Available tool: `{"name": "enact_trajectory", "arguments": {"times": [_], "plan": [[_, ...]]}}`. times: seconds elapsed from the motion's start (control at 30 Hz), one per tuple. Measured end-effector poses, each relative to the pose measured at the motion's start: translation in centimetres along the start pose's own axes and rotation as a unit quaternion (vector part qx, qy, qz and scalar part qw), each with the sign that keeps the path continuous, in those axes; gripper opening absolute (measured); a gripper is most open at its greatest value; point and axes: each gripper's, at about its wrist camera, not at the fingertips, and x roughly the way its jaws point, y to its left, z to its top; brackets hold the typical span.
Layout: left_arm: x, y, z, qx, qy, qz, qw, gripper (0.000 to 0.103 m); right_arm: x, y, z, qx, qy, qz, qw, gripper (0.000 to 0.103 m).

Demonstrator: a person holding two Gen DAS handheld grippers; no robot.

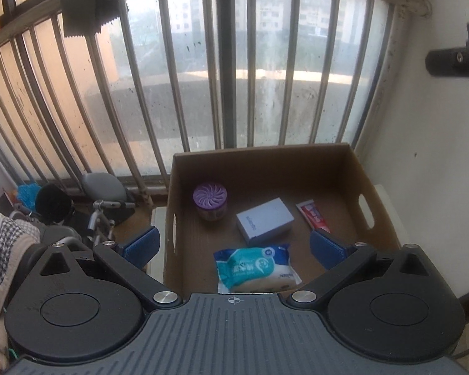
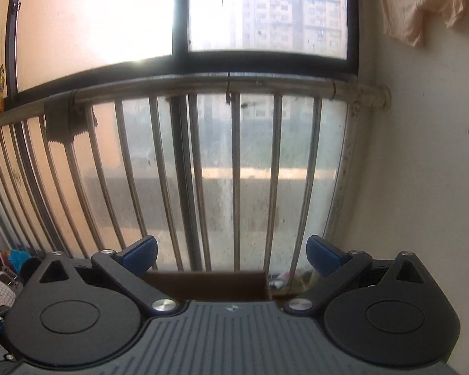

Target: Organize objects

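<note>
An open cardboard box (image 1: pixel 334 168) stands by the window railing. In it lie a purple-lidded jar (image 1: pixel 210 201), a pale blue box (image 1: pixel 264 222), a red and white tube (image 1: pixel 314 215) and a teal wipes pack (image 1: pixel 254 267). My left gripper (image 1: pixel 234 247) is open and empty, held above the box's near side. My right gripper (image 2: pixel 231 254) is open and empty, raised and facing the railing; only the box's far wall (image 2: pixel 203 284) shows below it.
A metal railing (image 1: pixel 234 62) with glass behind runs across the back. A white wall (image 1: pixel 437 156) is on the right with a black mount (image 1: pixel 453 59). Folded chair parts (image 1: pixel 103 209), a black cup (image 1: pixel 51 203) and cloth (image 1: pixel 6 243) crowd the left.
</note>
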Motion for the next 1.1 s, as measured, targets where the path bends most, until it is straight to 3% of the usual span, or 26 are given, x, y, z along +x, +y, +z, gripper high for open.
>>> {"name": "enact_trajectory", "arguments": {"times": [0.2, 0.37, 0.53, 0.7, 1.1], "plan": [[2.6, 0.1, -0.8, -0.016, 0.064, 0.005, 0.9978, 0.103, 3.7, -0.2, -5.2, 0.012, 0.124, 0.008, 0.992, 0.103], [5.9, 0.3, -2.2, -0.028, 0.141, 0.011, 0.9895, 0.102, 6.6, 0.5, -10.2, -0.007, 0.214, 0.008, 0.977, 0.103], [7.7, 0.0, -3.7, -0.030, 0.183, 0.012, 0.9826, 0.102, 8.9, 0.9, -13.8, -0.008, 0.285, 0.006, 0.958, 0.103], [8.4, -0.1, -4.2, -0.032, 0.197, 0.012, 0.9799, 0.102, 10.3, 0.7, -14.8, 0.001, 0.317, 0.006, 0.948, 0.103], [8.7, -0.4, -3.6, -0.022, 0.199, 0.020, 0.9796, 0.102, 11.7, 0.7, -14.8, -0.008, 0.327, 0.023, 0.945, 0.103]]}}
